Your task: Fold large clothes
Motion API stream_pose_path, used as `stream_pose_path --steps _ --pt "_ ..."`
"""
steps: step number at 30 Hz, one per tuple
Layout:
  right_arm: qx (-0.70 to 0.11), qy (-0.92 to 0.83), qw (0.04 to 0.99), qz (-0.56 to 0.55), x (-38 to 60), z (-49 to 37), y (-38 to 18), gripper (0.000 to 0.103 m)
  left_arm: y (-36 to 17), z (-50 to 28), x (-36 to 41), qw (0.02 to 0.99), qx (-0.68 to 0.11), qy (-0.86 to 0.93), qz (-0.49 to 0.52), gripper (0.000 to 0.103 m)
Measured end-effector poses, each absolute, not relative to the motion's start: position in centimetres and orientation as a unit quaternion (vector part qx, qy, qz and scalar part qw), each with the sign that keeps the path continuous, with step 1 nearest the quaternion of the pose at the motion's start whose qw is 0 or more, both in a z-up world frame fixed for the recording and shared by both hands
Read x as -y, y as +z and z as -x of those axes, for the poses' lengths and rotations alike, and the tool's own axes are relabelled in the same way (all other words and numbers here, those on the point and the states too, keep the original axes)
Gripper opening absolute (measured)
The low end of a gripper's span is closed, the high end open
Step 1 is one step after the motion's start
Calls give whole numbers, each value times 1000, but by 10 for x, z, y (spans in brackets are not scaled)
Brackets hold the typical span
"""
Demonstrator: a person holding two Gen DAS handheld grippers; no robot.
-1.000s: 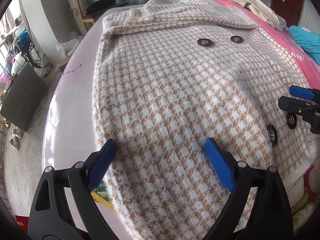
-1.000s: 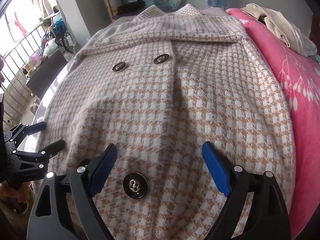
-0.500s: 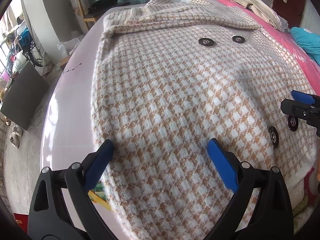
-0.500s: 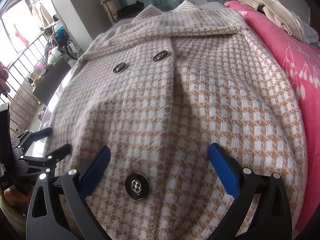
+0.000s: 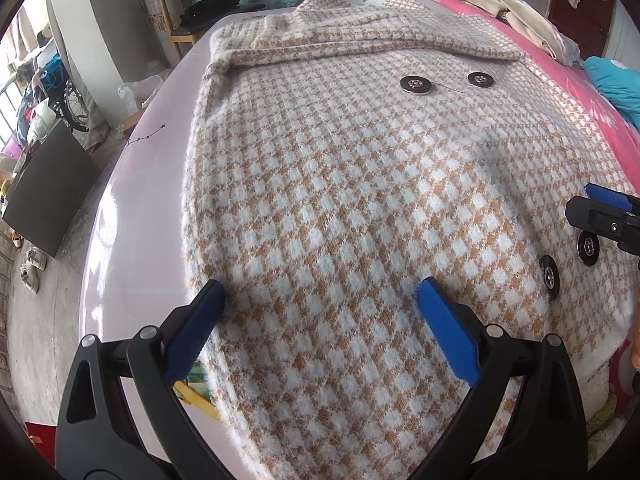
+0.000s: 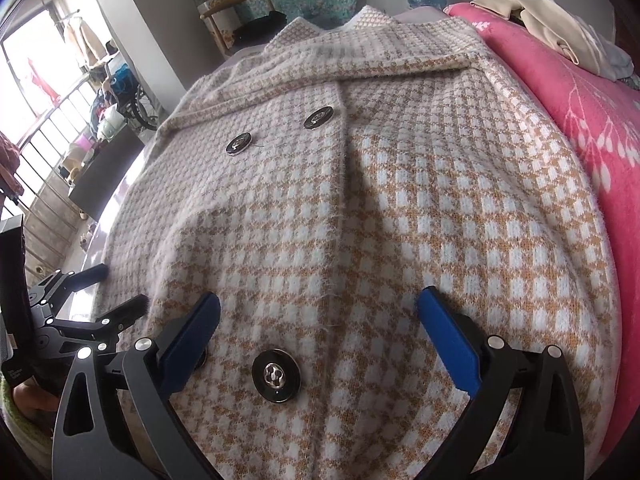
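Both grippers spread wider since a second ago — left gripper (image 5: 320, 304) opening further, right gripper (image 6: 318, 316) fully open, neither holding anything.
A shallow pinch near the bed's (image 5: 132, 216) near edge could slip off the fluffy coat (image 5: 360, 184) — skewing the fold.

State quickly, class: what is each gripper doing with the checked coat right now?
Left gripper: jaws opening, wide over the checked coat, gripping nothing.
Right gripper: open, above the coat's button, holding nothing.

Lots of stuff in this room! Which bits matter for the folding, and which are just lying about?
In the job: checked coat, left gripper, right gripper.
Lying about: pink blanket, beige clothes, wooden chair, teal cloth.
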State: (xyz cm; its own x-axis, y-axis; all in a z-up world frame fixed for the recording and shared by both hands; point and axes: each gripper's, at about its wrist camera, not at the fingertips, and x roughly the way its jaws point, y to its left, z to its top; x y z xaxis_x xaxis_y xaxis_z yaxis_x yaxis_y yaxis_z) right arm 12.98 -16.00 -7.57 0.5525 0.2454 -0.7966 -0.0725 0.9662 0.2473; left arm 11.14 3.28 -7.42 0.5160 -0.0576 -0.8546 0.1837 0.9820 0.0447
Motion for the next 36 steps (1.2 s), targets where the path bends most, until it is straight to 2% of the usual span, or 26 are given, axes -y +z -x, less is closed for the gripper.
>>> stream_pose_path --steps 36 --pt "-458 93 878 -103 162 -128 -76 97 -72 -113 -33 867 -489 -64 -65 95"
